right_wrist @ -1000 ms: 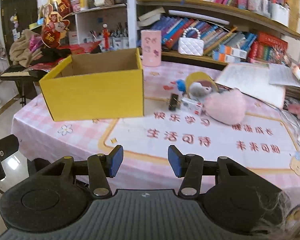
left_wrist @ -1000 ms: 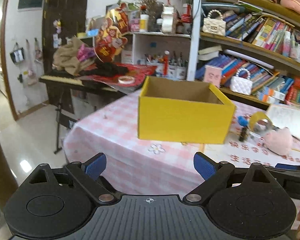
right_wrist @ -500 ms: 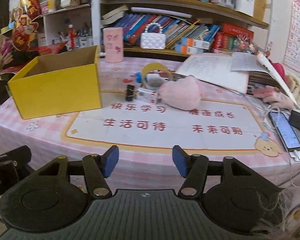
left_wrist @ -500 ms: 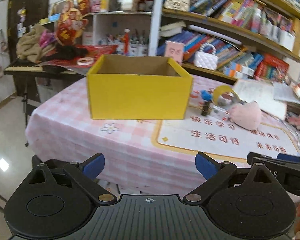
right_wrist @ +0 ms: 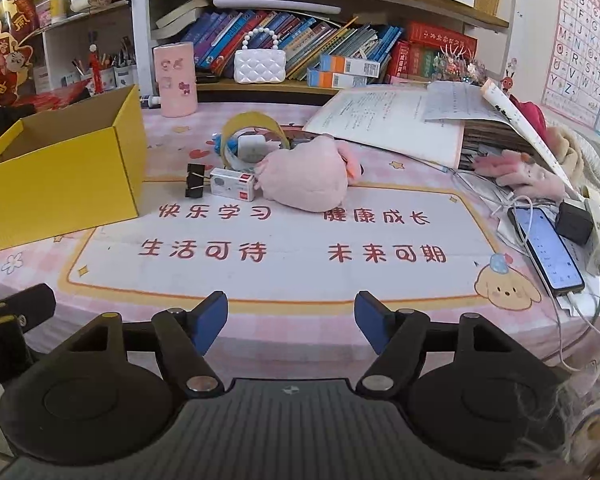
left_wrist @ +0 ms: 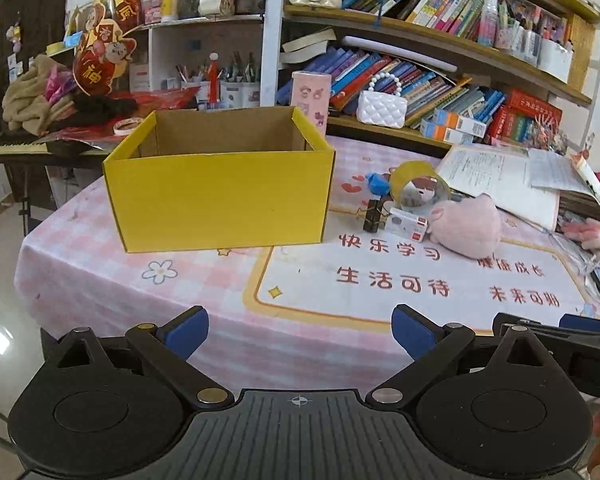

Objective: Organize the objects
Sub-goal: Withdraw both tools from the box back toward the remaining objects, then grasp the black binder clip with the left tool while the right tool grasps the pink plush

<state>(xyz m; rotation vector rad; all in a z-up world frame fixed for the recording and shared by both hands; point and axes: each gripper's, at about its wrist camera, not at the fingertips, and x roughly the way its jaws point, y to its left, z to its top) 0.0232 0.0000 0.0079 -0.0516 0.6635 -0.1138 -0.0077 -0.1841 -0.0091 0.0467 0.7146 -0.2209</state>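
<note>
Only the right wrist view shows a phone [right_wrist: 546, 250] by the desk's [right_wrist: 284, 280] right edge and an alphabet chart [right_wrist: 580, 40] on the wall. The desk mat reads 快乐学习, 生活可待. The left hand-held gripper [left_wrist: 300, 332] is spread and empty; the right hand-held gripper [right_wrist: 291, 318], empty, has just been opening. The yellow box [left_wrist: 220, 196], pink plush [right_wrist: 306, 178], binder clip [right_wrist: 195, 180] and tape roll [right_wrist: 254, 136] lie well beyond both, toward the far edge.

Bare mat [right_wrist: 284, 240] before clustered plush toy [right_wrist: 306, 178]
</note>
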